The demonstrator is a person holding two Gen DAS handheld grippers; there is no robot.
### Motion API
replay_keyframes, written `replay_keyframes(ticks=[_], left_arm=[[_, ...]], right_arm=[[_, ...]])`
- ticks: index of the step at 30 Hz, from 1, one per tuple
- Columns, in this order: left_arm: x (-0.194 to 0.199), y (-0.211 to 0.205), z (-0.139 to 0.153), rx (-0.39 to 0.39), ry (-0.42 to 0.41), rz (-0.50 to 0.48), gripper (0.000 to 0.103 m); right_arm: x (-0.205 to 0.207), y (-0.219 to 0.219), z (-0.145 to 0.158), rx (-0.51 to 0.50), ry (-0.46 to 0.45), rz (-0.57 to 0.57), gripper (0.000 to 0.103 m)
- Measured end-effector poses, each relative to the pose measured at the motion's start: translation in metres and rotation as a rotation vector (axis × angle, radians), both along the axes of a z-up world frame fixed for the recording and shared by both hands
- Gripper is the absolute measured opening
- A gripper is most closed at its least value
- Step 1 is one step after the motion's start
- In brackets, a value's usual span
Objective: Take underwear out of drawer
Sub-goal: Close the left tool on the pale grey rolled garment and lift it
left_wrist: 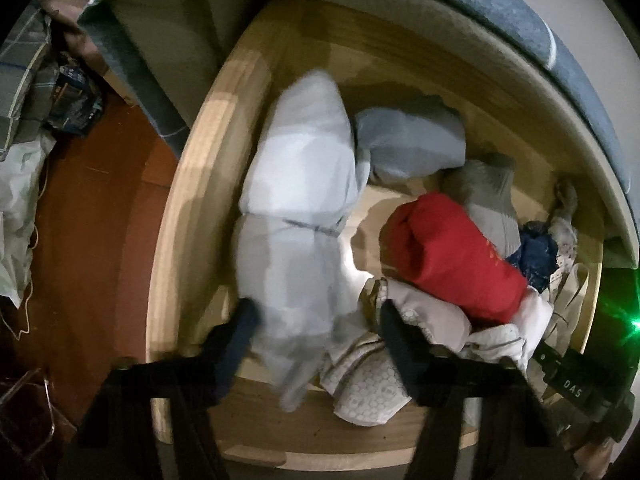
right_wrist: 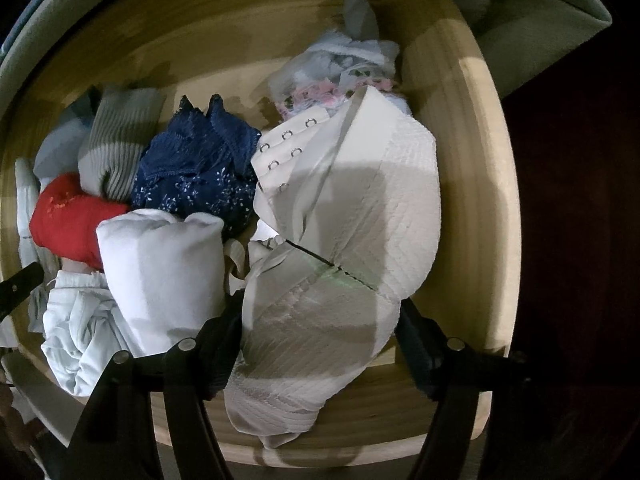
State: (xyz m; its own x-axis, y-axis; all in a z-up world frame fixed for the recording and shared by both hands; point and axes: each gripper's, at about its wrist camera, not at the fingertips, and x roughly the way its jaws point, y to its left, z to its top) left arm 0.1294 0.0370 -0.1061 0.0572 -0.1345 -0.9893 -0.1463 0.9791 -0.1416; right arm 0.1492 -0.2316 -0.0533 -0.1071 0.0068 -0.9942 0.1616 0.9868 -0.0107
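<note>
Nearest in the right wrist view, the right gripper (right_wrist: pixel 320 340) points down into the open wooden drawer (right_wrist: pixel 472 128), its fingers (right_wrist: pixel 224 344) apart and straddling a white textured bra (right_wrist: pixel 352 240) whose lower cup bulges between them; whether the pads press the fabric I cannot tell for sure, though it looks bracketed rather than pinched. In the left wrist view the left gripper (left_wrist: pixel 316 344) likewise points down, fingers (left_wrist: pixel 396 340) apart on either side of a pale grey-white rolled garment (left_wrist: pixel 296 200) that hangs blurred between them, with a patterned white piece (left_wrist: pixel 368 392) just beside. Behind lie a red folded item (left_wrist: pixel 452 256), a navy lace piece (right_wrist: pixel 196 168), a ribbed grey roll (right_wrist: pixel 116 136) and a pale floral bundle (right_wrist: pixel 340 68) toward the back wall. The step in hand seems to be the grasp: both hands are placed over underwear that lies in the drawer. Next, each pair of fingers likely needs to close firmly on its fabric, then lift straight up clear of the drawer rim without dragging neighbours along.
</note>
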Motion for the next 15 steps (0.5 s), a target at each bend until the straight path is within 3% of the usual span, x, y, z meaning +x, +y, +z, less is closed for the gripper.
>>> replay_keyframes(ticks=[6,15], left_arm=[[-0.003,0.001,0.001,0.032,-0.006,-0.011,0.039],[-0.011,0.009,0.009,-0.009,-0.005,0.013,0.04]], right_arm=[[0.001,0.004,-0.005,0.002,0.002,0.006,0.07],[0.0,0.007,-0.008,0.002,0.002,0.009,0.071]])
